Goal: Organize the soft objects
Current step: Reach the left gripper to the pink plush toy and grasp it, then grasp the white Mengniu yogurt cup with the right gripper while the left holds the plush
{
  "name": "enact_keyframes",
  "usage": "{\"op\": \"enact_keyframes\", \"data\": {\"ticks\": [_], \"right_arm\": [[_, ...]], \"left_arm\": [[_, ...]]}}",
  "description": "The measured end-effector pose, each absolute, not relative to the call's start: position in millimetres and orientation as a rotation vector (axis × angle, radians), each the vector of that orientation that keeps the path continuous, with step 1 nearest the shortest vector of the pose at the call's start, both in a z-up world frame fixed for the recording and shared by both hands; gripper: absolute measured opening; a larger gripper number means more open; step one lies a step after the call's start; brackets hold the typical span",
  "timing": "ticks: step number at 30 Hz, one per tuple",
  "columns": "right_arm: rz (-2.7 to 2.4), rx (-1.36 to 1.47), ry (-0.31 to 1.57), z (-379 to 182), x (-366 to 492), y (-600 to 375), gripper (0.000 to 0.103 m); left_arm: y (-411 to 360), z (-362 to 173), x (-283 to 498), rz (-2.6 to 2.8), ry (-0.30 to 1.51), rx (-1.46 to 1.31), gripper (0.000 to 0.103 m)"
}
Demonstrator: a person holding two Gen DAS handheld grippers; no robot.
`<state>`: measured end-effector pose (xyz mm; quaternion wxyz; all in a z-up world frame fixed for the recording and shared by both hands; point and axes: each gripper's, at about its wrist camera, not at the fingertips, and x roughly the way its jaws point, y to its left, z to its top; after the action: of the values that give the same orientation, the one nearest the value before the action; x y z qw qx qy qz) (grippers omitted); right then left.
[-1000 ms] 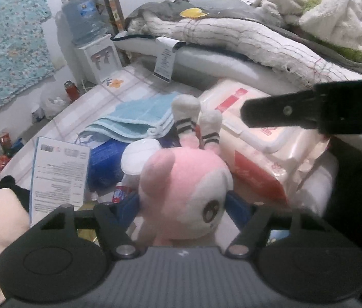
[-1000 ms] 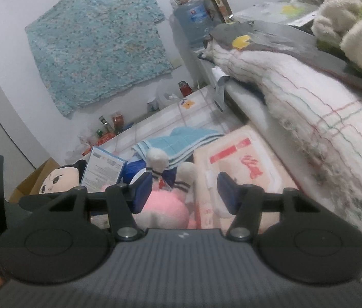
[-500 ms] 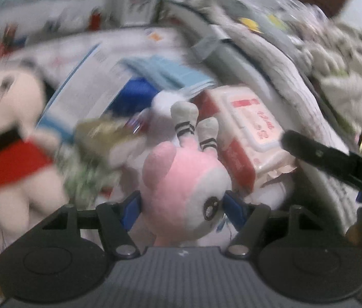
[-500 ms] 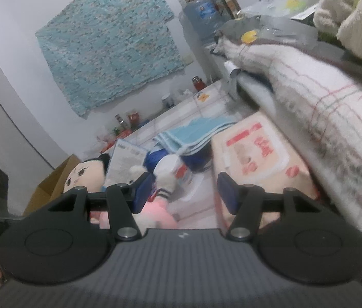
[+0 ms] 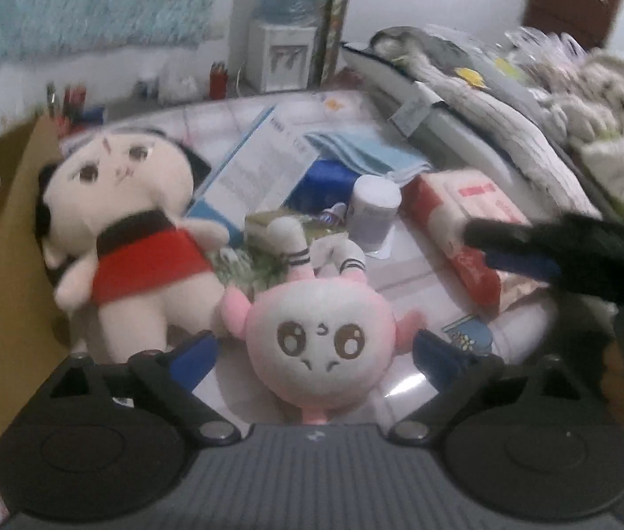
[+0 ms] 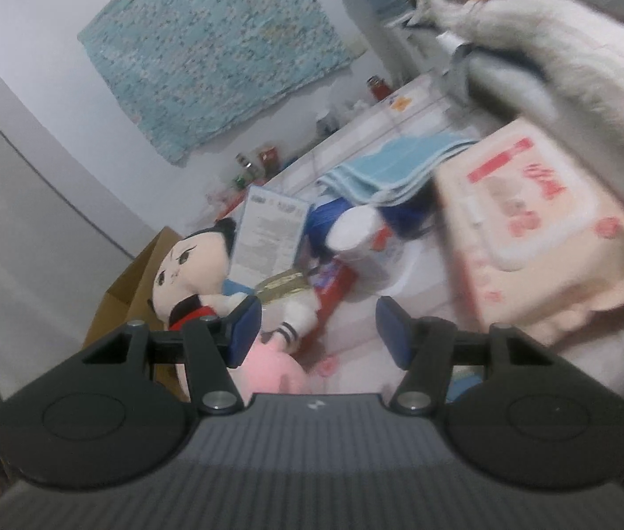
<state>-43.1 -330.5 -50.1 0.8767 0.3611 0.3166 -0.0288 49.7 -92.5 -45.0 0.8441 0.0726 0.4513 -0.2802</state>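
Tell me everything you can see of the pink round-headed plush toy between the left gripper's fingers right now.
The pink round-headed plush toy lies head toward the camera, its white face with brown embroidered eyes up. Two white legs with dark-striped cuffs point away, toward the clutter. Small pink ears stick out at each side. It looks soft and fuzzy. The left gripper has just been opening; its blue pads stand clear of the head on both sides, so the toy appears released, resting on the pale surface beside a red-shirted doll.
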Motion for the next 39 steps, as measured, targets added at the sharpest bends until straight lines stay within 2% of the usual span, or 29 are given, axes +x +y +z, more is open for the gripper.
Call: {"op": "enact_keyframes", "data": {"ticks": [3, 9, 11, 13, 15, 16, 21, 26, 32, 33, 35, 36, 37, 39], "right_arm": [[-0.018, 0.774, 0.691, -57.3, -20.5, -325.7, 0.058], [0.005, 0.781, 0.730, -62.4, -3.6, -317.2, 0.058], [-0.014, 0.740, 0.723, -58.2, -4.8, -319.0, 0.062], [-0.035, 0.675, 0.725, -52.8, -2.8, -323.0, 0.073], [-0.046, 0.590, 0.731, -46.6, 3.4, -326.1, 0.078], [-0.050, 0.553, 0.734, -43.7, 7.4, -326.8, 0.080], [-0.044, 0.456, 0.746, -36.9, 24.2, -332.1, 0.081], [-0.042, 0.379, 0.783, -41.1, 41.7, -328.6, 0.082], [-0.062, 0.109, 0.849, -61.9, 87.8, -308.0, 0.084], [-0.069, 0.073, 0.869, -68.6, 97.2, -306.1, 0.083], [-0.073, 0.041, 0.905, -79.2, 109.4, -305.0, 0.074], [-0.072, 0.035, 0.923, -83.7, 113.7, -305.2, 0.054], [-0.066, 0.045, 0.932, -86.3, 115.7, -306.7, 0.050], [-0.071, 0.080, 0.931, -85.3, 114.3, -309.8, 0.050]], "left_arm": [[-98.2, -43.1, 43.0, -0.602, 0.925, 0.222, 0.097], [-114.0, -70.9, 51.9, -0.586, 0.986, 0.298, 0.097], [-119.5, -80.0, 54.0, -0.582, 0.995, 0.324, 0.097], [-125.9, -86.0, 55.4, -0.575, 0.986, 0.354, 0.096], [-129.0, -90.2, 56.8, -0.585, 0.981, 0.367, 0.089], [-129.1, -90.9, 57.2, -0.592, 0.979, 0.360, 0.088], [-120.5, -90.6, 60.9, -0.612, 0.981, 0.297, 0.083], [-104.7, -83.8, 58.4, -0.611, 1.021, 0.248, 0.083], [-74.7, -81.6, 51.0, -0.568, 1.036, 0.238, 0.083], [-71.9, -82.0, 51.2, -0.565, 1.036, 0.230, 0.083], [-67.7, -82.6, 52.7, -0.562, 1.038, 0.216, 0.083], [-66.4, -82.4, 53.3, -0.560, 1.038, 0.207, 0.083], [-65.3, -82.5, 53.6, -0.561, 1.037, 0.202, 0.083], [-64.9, -82.5, 53.9, -0.559, 1.034, 0.200, 0.083]]}}
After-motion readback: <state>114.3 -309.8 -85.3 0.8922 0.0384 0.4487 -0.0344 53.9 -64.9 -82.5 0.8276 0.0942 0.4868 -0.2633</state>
